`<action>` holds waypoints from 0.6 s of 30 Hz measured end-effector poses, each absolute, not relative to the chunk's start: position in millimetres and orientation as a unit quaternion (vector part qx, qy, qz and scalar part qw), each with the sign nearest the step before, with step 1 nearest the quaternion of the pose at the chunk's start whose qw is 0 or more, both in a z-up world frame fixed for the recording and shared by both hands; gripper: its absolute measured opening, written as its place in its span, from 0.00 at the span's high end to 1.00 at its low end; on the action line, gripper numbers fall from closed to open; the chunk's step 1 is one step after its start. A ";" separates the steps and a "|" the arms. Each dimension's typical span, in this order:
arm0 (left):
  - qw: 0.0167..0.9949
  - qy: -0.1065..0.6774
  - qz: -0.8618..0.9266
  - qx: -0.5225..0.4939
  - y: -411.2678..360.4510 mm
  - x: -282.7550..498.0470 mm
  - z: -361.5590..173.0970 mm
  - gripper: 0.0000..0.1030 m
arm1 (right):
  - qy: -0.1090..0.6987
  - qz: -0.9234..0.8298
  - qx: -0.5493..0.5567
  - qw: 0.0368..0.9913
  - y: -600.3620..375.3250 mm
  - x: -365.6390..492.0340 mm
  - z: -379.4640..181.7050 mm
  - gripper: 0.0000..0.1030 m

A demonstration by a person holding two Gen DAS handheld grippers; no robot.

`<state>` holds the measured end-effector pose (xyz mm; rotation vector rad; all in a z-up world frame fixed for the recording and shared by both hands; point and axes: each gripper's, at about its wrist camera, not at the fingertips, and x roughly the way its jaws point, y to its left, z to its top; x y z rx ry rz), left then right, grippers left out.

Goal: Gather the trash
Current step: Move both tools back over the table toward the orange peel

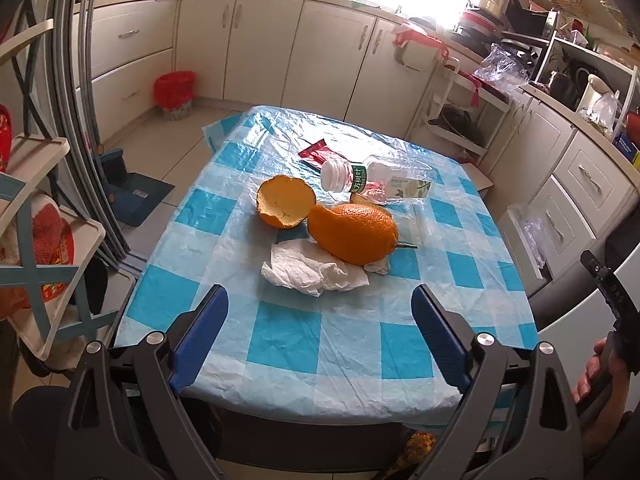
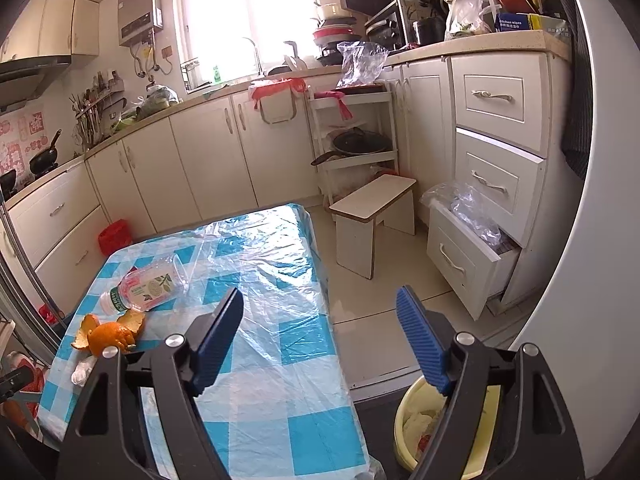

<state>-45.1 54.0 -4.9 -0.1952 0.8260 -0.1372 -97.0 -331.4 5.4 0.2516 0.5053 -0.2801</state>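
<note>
On the table [image 1: 280,332], all the trash sits in one cluster around the big orange peel [image 1: 354,232], and that peel is your landmark. Your left gripper [image 1: 320,312] hovers over the near edge of the table with its fingers spread wide and nothing between them. Just in front of the peel, partly tucked under it, lies the crumpled tissue [image 1: 308,270]. Touching the peel on its left is the hollow peel cup [image 1: 285,201]. Behind the peel lies the plastic bottle [image 1: 374,180] on its side, cap toward you, with a smaller peel scrap showing just under it. Beyond the bottle, a red wrapper [image 1: 318,153] lies flat.

Your right gripper [image 2: 320,338] is also spread open and empty, held over the table's right side, well apart from the peel. Below it, off the table edge, stands the yellow bin [image 2: 404,420], and it already holds some scraps.

You seem to be at the start of a pick: both tools are free and no piece is in hand. The tissue looks like the nearest target for the left gripper. Your next move likely calls for lowering the left fingers around the tissue's raised folds, closing on them, and lifting it clear of the peel. Expect the peel to shift, since the tissue runs under it. Pinch only the paper, not the thin plastic cover, then carry it across to the bin.
</note>
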 end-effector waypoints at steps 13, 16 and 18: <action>0.905 0.412 -0.058 -0.088 52.2 -41.2 -12.2 0.14 | 0.248 -0.129 0.122 0.952 -329.5 -96.9 6.9 0.26; 0.905 0.412 -0.058 -0.088 53.1 -41.1 -12.4 0.14 | 0.248 -0.127 0.118 0.953 -327.3 -96.7 6.9 0.26; 0.905 0.412 -0.057 -0.089 53.5 -41.3 -12.4 0.14 | 0.249 -0.127 0.117 0.953 -326.6 -96.4 6.5 0.26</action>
